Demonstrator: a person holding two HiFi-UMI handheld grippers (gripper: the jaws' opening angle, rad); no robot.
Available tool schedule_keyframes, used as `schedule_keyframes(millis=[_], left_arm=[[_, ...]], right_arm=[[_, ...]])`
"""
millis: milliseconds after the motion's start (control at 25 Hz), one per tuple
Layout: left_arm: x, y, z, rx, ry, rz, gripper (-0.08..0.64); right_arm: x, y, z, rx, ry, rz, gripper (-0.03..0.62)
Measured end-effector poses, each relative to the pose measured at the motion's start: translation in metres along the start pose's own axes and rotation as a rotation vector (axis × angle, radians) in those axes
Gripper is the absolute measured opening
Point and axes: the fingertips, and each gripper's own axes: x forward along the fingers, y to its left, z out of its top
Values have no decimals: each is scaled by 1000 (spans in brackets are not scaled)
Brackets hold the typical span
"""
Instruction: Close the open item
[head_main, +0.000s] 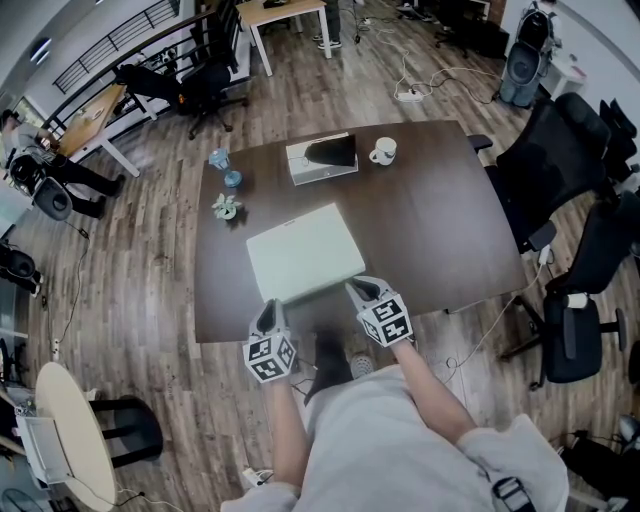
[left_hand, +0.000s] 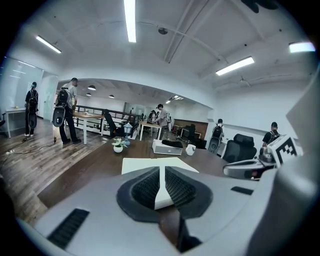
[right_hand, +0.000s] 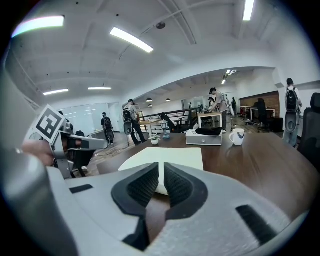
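**Head view.** The white flat case (head_main: 305, 250), the task's item, lies near the middle of the dark table (head_main: 440, 230), its lid apparently down. We see the left gripper (head_main: 268, 312) and the right gripper (head_main: 358, 291) at its near corners. Each has its jaws drawn together with nothing between them, and the gripper views show only the case's edge beyond the tips. We cannot tell whether that near edge is fully seated. We judge the closing almost done. To finish well, we would press both closed tips down on the lid evenly, without sliding the case toward the mug (head_main: 383, 151).
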Motion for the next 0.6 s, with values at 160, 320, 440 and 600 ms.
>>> schedule_keyframes(millis=[160, 320, 440, 600], left_arm=[[1, 2, 0, 0, -1, 1, 25], [0, 4, -1, -4, -6, -1, 12], [-1, 5, -1, -2, -2, 1, 6], [-1, 4, -2, 0, 5, 1, 6]], right_arm=[[1, 1, 0, -1, -1, 1, 30], [2, 3, -1, -2, 0, 0, 23], [2, 3, 0, 0, 0, -3, 14], [1, 2, 1, 3, 0, -7, 6]])
